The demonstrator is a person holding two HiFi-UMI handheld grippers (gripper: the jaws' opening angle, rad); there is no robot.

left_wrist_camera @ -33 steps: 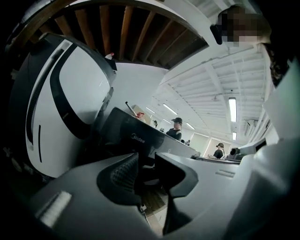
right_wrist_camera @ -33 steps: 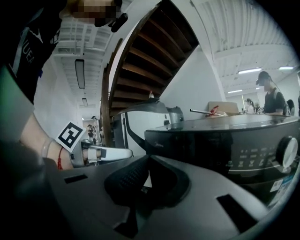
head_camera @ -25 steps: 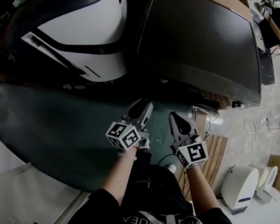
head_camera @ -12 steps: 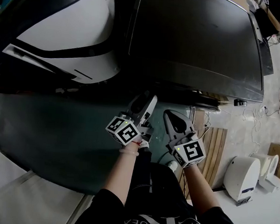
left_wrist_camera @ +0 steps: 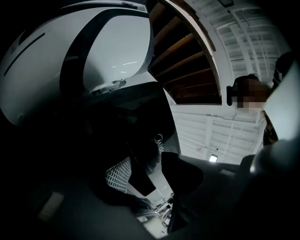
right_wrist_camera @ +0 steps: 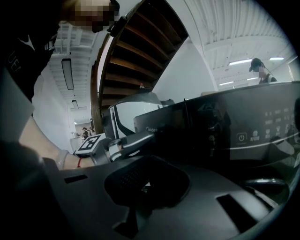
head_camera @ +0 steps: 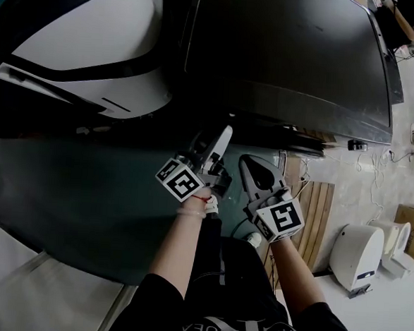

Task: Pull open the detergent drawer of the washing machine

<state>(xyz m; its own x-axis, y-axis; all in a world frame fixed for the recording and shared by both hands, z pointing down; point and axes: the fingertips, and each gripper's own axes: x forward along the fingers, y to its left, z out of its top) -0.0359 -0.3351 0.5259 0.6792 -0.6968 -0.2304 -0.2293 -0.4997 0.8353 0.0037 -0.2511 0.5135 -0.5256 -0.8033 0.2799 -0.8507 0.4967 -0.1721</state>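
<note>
Head view takes in two machines and two grippers: one black washing machine straight ahead of both grippers, and one white machine off to the left of the left gripper. That gripper is released: its jaws have just been opening, and only the washer's dark front edge shows between them, unpressed. Just beside it, the right gripper is clenched on nothing. One detergent drawer sits just ahead of the left gripper's tips; its inside cannot be made out.
</note>
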